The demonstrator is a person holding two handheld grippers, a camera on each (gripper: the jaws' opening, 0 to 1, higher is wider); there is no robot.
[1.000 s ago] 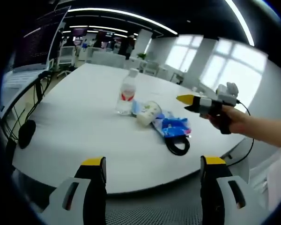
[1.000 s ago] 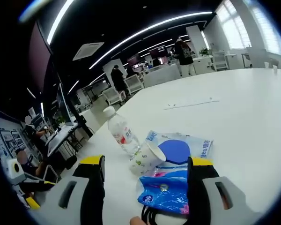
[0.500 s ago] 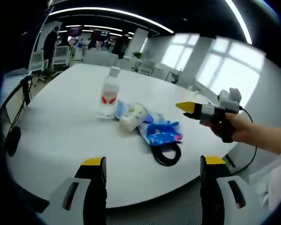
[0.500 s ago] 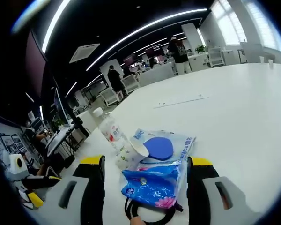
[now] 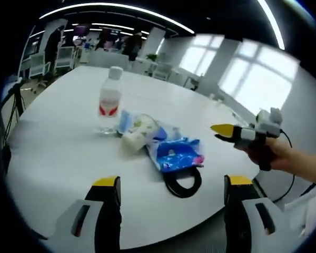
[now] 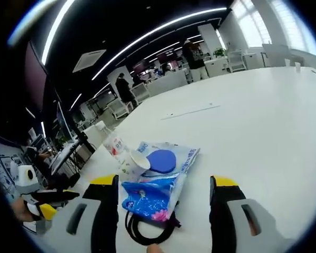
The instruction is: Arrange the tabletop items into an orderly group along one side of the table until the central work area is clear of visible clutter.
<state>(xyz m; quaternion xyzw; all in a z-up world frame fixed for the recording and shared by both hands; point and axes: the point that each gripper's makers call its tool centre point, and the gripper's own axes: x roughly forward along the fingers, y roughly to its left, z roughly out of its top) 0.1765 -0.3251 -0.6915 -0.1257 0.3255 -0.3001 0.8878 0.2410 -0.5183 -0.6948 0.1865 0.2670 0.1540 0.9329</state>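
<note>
Both the left hand-held gripper (image 5: 167, 191) and the right hand-held gripper (image 6: 163, 192) hover empty, jaws apart, short of the bottle (image 5: 109, 101), cup (image 5: 138, 130), blue packet (image 5: 176, 153) and black cable (image 5: 182, 183) (clustered mid-table (image 5: 63, 153), likely awaiting tidying sideways).

Both fisheye views are bright and bent hard at the edges, lit by ceiling light strips (image 5: 121, 8) curving across twelve o'clock and blown-out windows (image 5: 253, 74) toward two o'clock, with soft glare on the white table (image 6: 263, 116) and slight overall blur.
</note>
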